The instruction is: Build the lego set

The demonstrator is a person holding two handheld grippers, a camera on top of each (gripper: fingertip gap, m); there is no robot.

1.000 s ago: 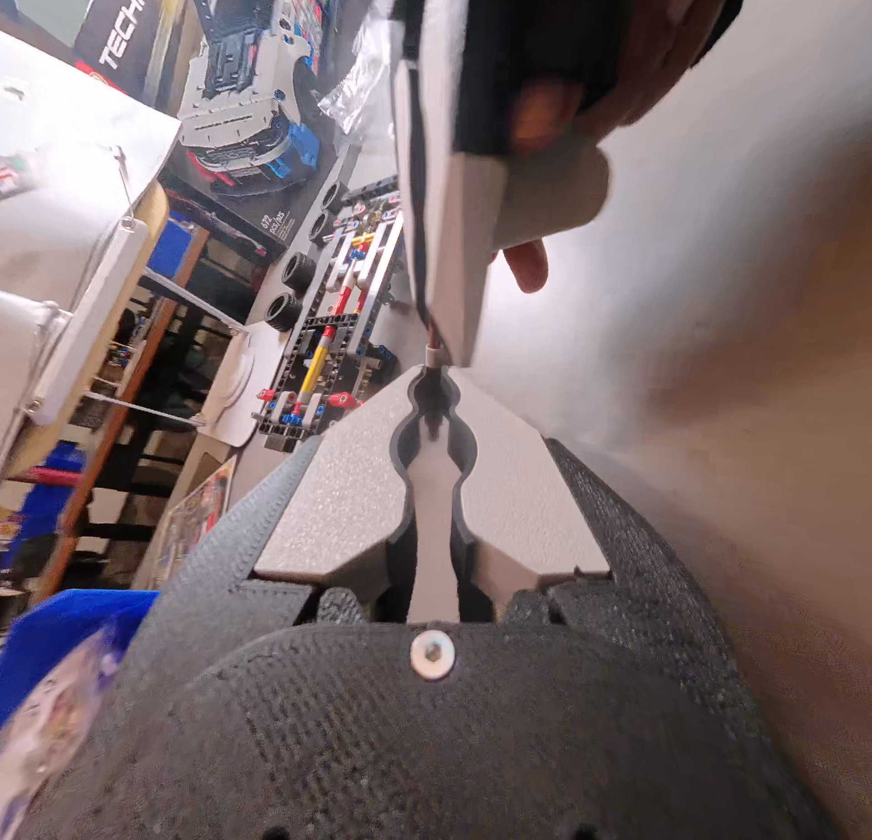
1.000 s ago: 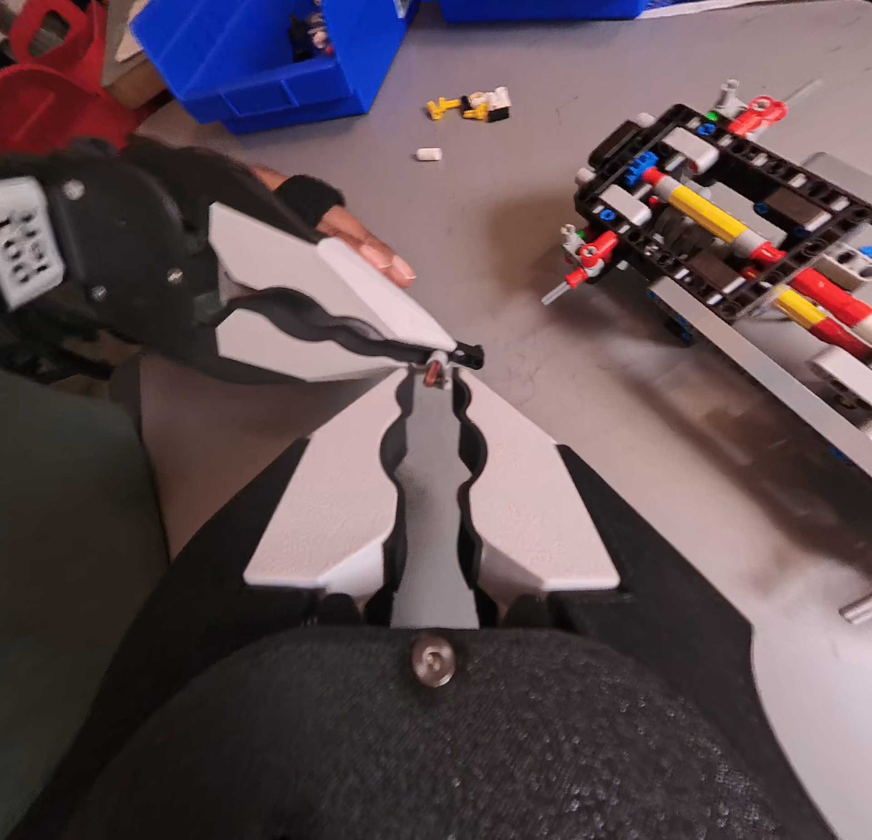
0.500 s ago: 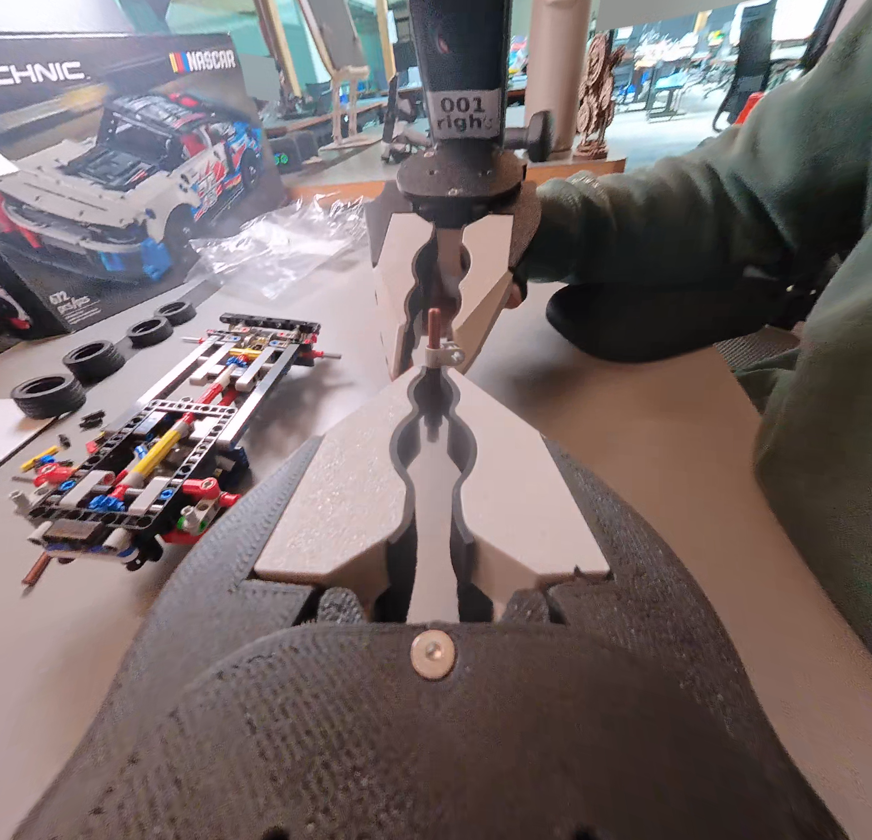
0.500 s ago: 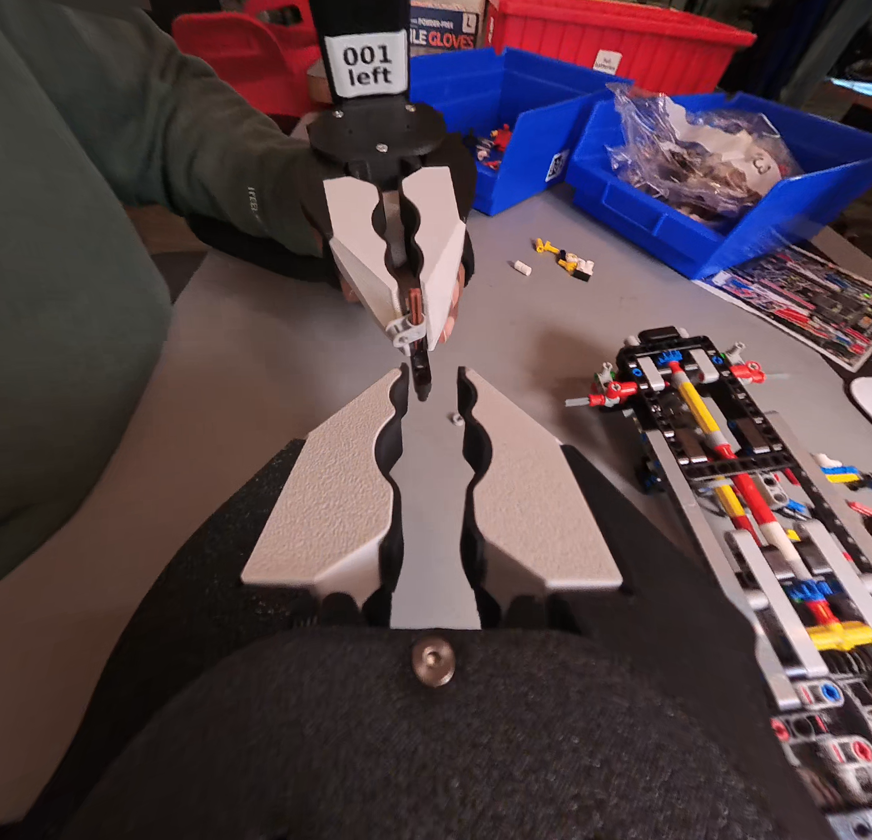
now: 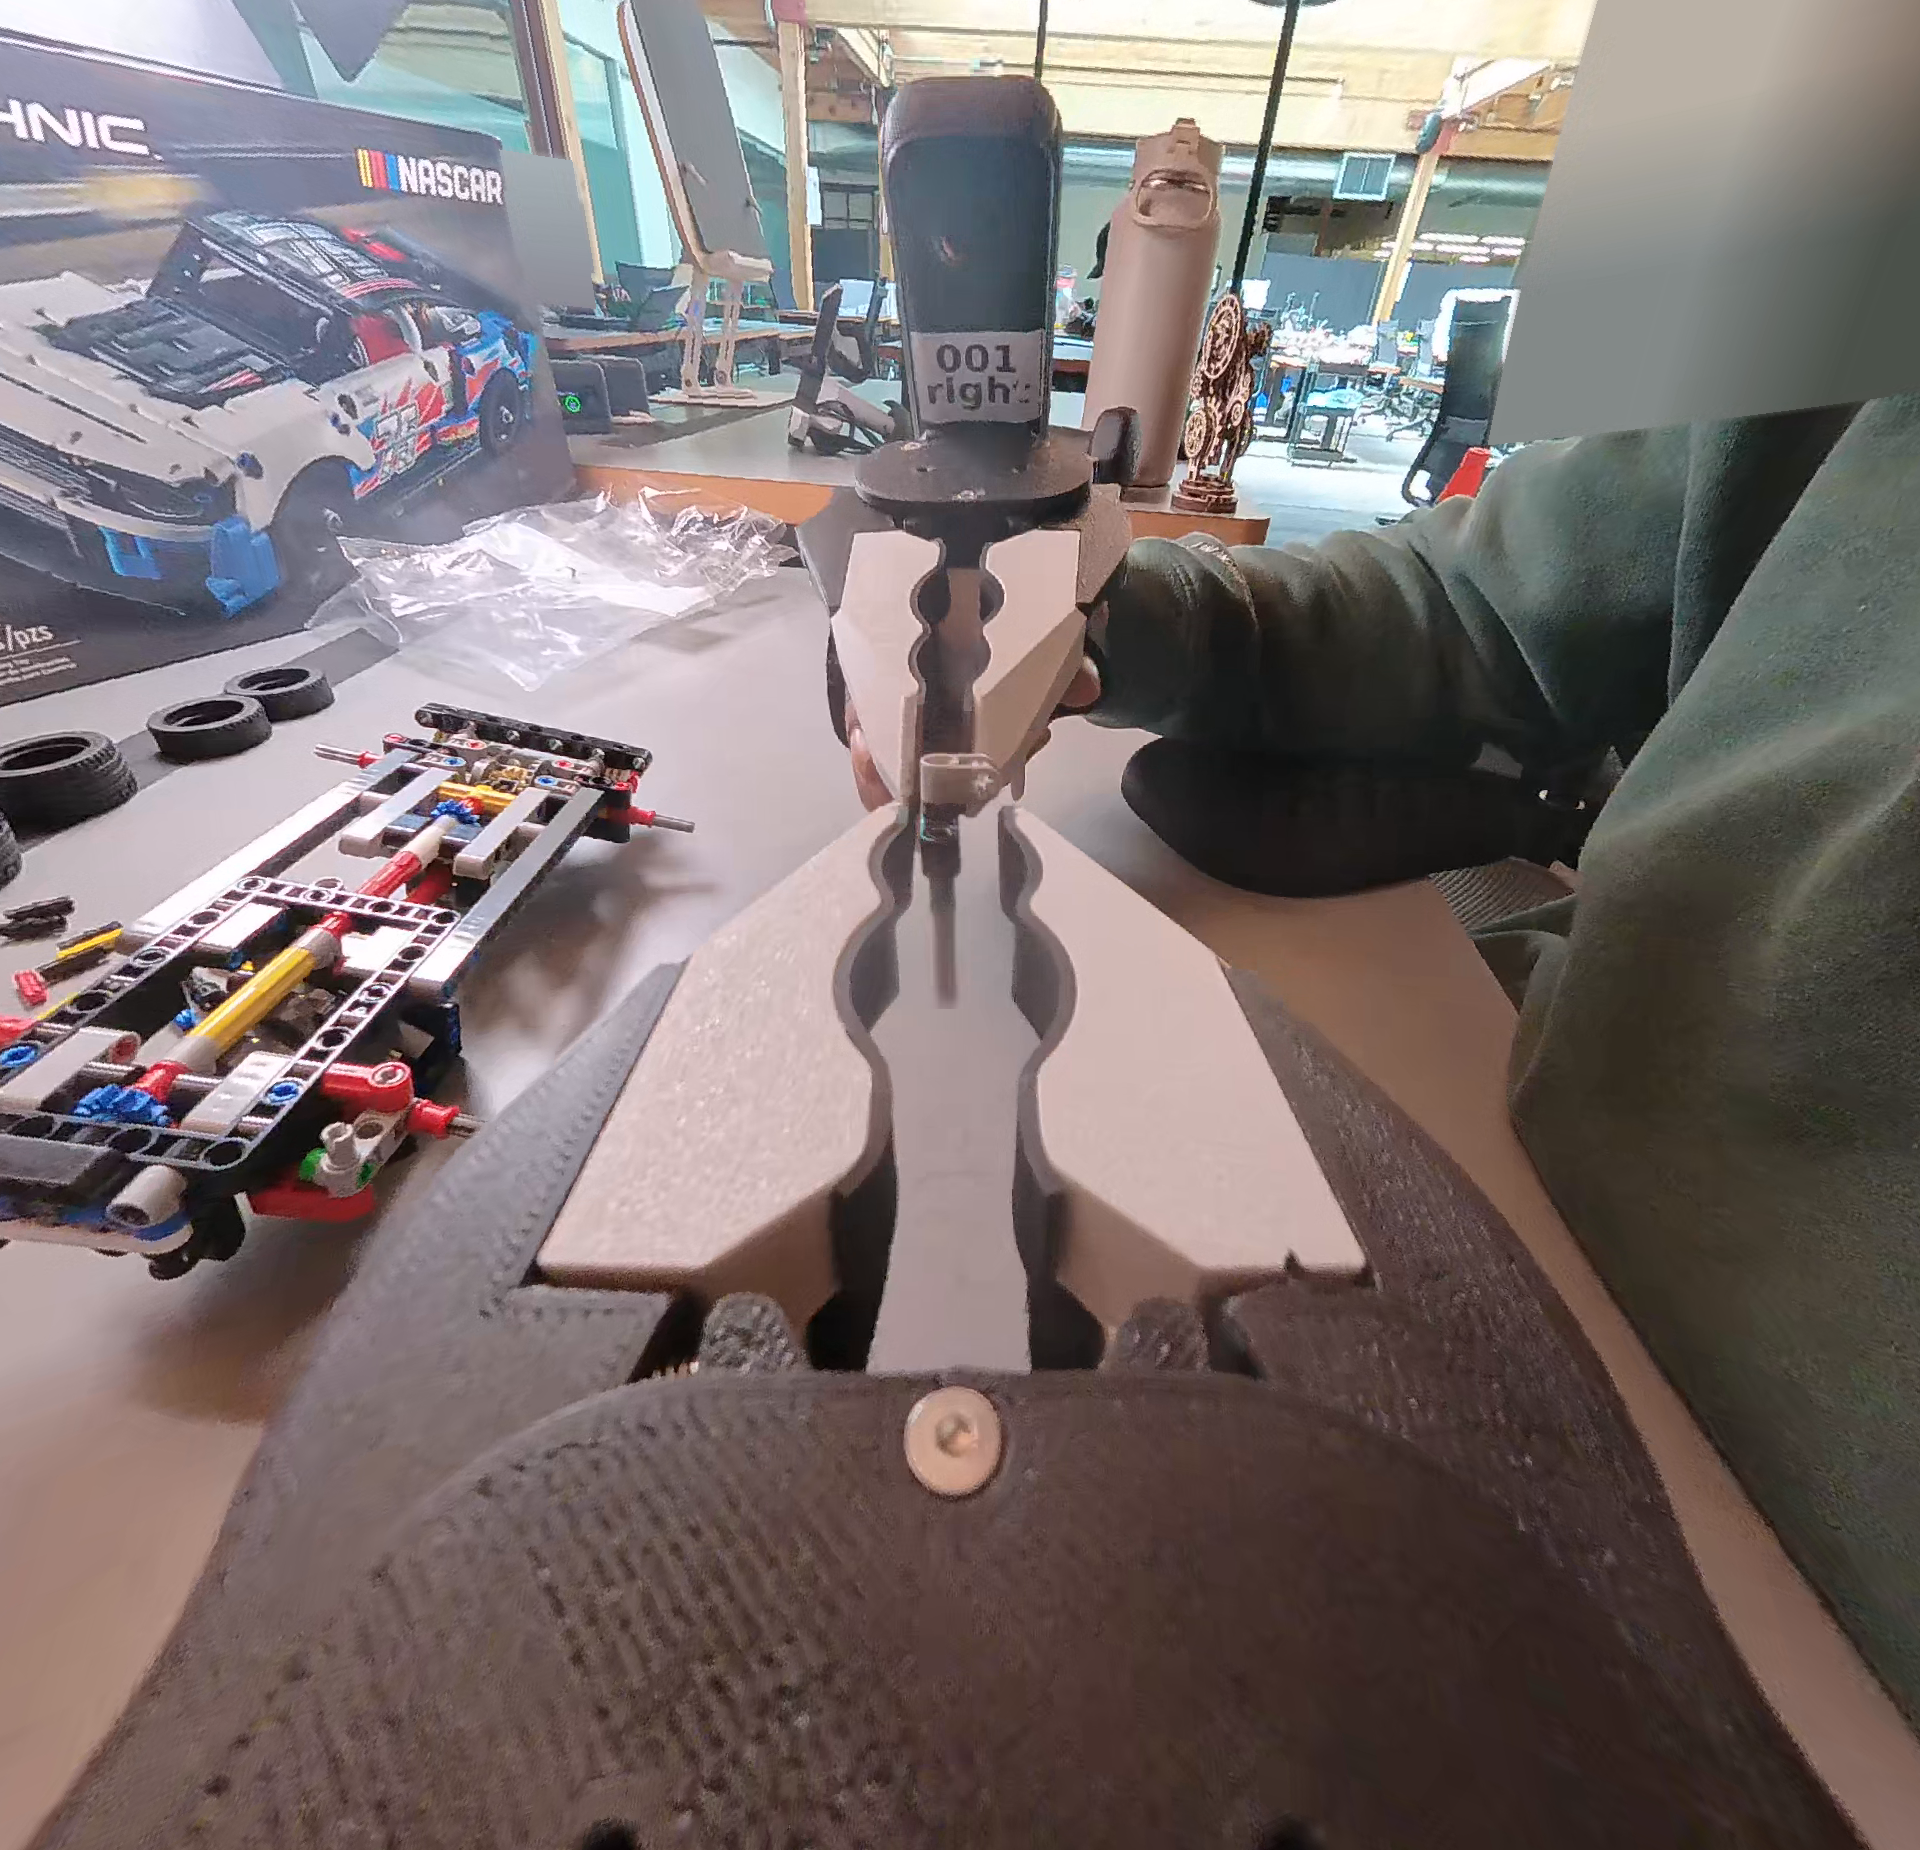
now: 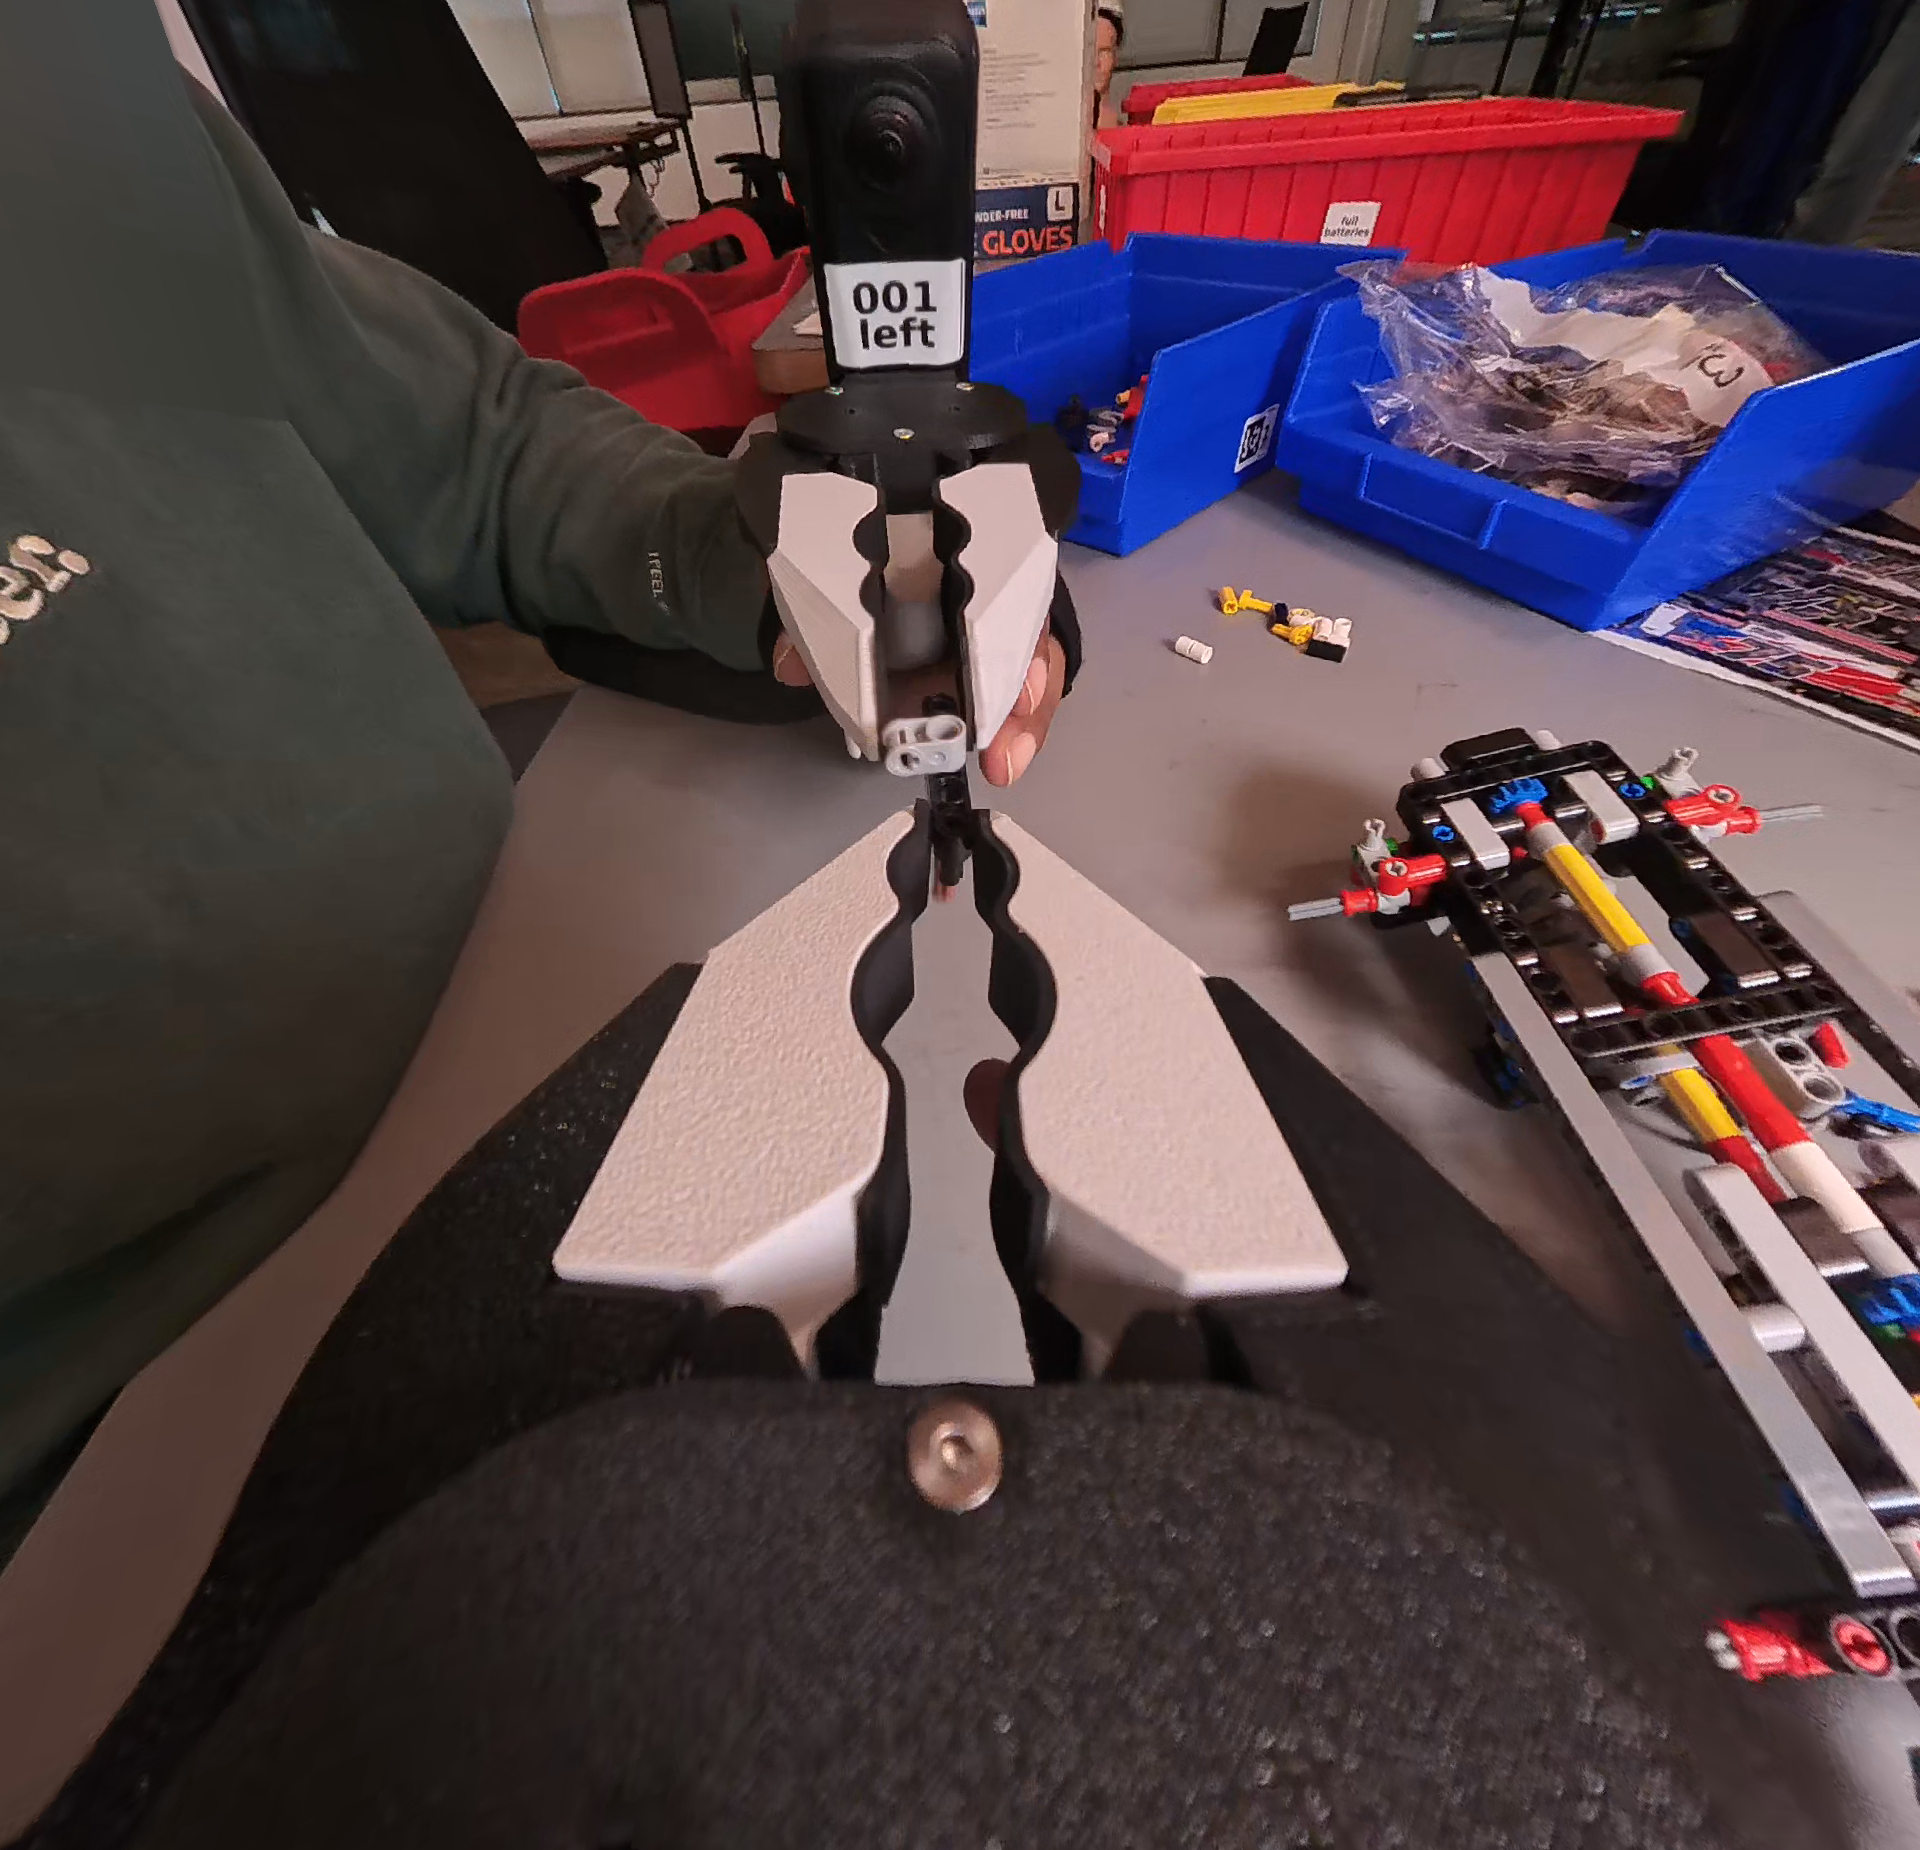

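My two grippers meet tip to tip above the grey table (image 5: 727, 720). Between them is a small assembly: a light grey connector (image 6: 925, 742) on a thin dark pin (image 6: 945, 844). My right gripper (image 6: 951, 818) is shut on the dark pin. My left gripper (image 5: 951, 813) is open, its fingertips on either side of the connector (image 5: 961, 774), and a dark rod end (image 5: 940, 917) lies blurred in its gap. The left gripper also shows in the right wrist view (image 6: 925, 751), and the right gripper in the left wrist view (image 5: 961, 792). The part-built car chassis (image 6: 1662, 969) lies flat on the table beside them.
The chassis (image 5: 312, 969) lies to the left, with black tyres (image 5: 208, 725), the set's box (image 5: 208, 346) and an empty plastic bag (image 5: 540, 585) behind it. Blue bins (image 6: 1143, 429) hold parts and a bag. Loose small pieces (image 6: 1288, 621) and an instruction booklet (image 6: 1808, 626) lie nearby. The grippers are tip to tip, or close to it.
One second ago the grippers crossed at an angle; now they face each other. The right gripper has shut on the pin and the left gripper has opened.
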